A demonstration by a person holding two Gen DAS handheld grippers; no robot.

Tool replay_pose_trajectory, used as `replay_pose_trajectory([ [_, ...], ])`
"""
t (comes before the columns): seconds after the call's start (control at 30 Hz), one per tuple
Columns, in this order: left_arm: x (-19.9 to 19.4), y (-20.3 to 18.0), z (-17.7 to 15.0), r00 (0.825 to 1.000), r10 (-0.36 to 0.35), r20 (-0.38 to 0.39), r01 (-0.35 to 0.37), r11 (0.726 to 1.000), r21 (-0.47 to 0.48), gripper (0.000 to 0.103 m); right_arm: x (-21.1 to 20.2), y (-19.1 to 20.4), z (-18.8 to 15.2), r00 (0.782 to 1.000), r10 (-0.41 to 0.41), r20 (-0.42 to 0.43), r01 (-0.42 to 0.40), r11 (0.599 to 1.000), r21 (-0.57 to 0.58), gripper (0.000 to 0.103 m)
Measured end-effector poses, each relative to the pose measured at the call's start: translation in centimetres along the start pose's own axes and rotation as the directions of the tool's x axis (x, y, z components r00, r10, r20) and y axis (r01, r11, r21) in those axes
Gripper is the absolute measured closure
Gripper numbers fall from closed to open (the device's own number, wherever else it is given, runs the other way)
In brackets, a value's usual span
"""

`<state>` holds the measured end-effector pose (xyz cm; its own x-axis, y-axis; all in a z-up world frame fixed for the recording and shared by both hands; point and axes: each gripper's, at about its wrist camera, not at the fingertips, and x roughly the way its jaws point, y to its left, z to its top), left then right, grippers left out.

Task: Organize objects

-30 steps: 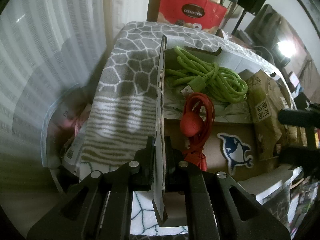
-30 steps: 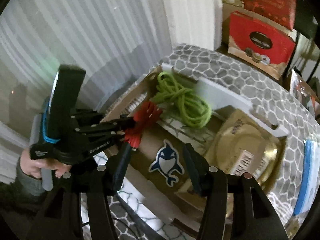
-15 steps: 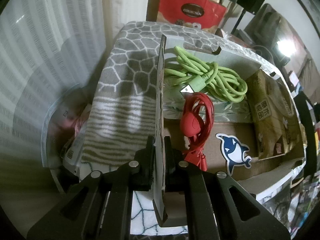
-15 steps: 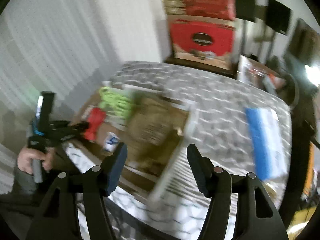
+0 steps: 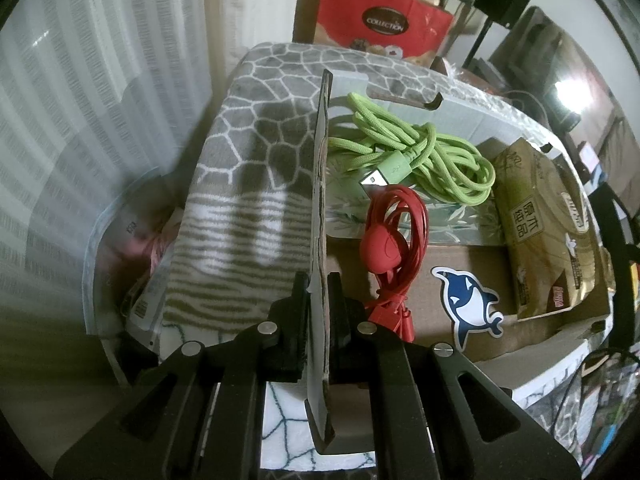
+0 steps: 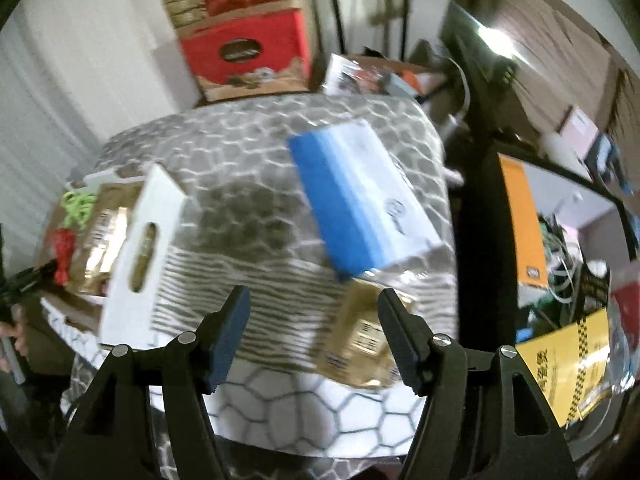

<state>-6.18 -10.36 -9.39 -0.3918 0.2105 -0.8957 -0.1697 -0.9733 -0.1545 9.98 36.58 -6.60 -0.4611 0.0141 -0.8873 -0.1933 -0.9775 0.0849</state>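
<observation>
Your left gripper (image 5: pixel 318 312) is clamped tight on the upright side flap (image 5: pixel 320 184) of the cardboard box (image 5: pixel 436 264), pads pressing both faces. Inside the box, right of that flap, the green cable (image 5: pixel 420 152) sits at the back, the red cable (image 5: pixel 396 240) just in front of it, and a brown tissue pack (image 5: pixel 544 228) on the far right. Your right gripper (image 6: pixel 314 336) is spread with nothing between its fingers, hanging over the patterned cloth (image 6: pixel 256 184) with a blue-and-white pack (image 6: pixel 360 196) beyond it and a small brown pack (image 6: pixel 362 340) near the right finger.
</observation>
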Motion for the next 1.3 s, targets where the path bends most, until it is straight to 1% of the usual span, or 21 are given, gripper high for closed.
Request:
replay_pose_trajectory([
  [0.17, 0.0, 0.0, 0.0, 1.0, 0.002, 0.0, -0.002, 1.0, 0.002, 0.096, 1.5, -2.1, -0.9, 0.999, -0.032, -0.036, 0.034, 0.997, 0.067, 0.035],
  [0.3, 0.0, 0.0, 0.0, 1.0, 0.0, 0.0, 0.0, 1.0, 0.001, 0.096, 2.4, -3.0, -1.6, 0.997, -0.054, -0.055, 0.06, 0.994, 0.096, 0.035],
  [0.53, 0.0, -0.1, 0.0, 1.0, 0.0, 0.0, 0.0, 1.0, 0.002, 0.096, 3.4, -3.9, -2.4, 0.996, -0.059, -0.07, 0.069, 0.987, 0.148, 0.035],
  [0.7, 0.0, 0.0, 0.0, 1.0, 0.001, -0.001, -0.001, 1.0, 0.003, 0.096, 3.8, -3.8, -2.7, 0.995, -0.068, -0.072, 0.078, 0.985, 0.155, 0.033],
  [1.0, 0.0, -0.1, 0.0, 1.0, 0.0, -0.001, 0.0, 1.0, 0.006, 0.096, 4.5, -3.6, -2.9, 0.992, -0.09, -0.083, 0.102, 0.983, 0.153, 0.032],
  [1.17, -0.1, -0.2, 0.0, 1.0, -0.001, -0.001, 0.001, 1.0, 0.006, 0.096, 4.9, -3.8, -2.9, 0.992, -0.089, -0.088, 0.102, 0.983, 0.154, 0.032],
  [1.23, -0.1, -0.1, 0.0, 1.0, -0.001, -0.001, 0.001, 1.0, 0.006, 0.096, 4.9, -3.8, -2.8, 0.992, -0.089, -0.089, 0.101, 0.984, 0.148, 0.033],
  [1.3, -0.1, -0.2, 0.0, 1.0, -0.001, -0.001, 0.001, 1.0, 0.006, 0.096, 4.9, -3.6, -2.7, 0.993, -0.086, -0.087, 0.097, 0.987, 0.132, 0.046],
])
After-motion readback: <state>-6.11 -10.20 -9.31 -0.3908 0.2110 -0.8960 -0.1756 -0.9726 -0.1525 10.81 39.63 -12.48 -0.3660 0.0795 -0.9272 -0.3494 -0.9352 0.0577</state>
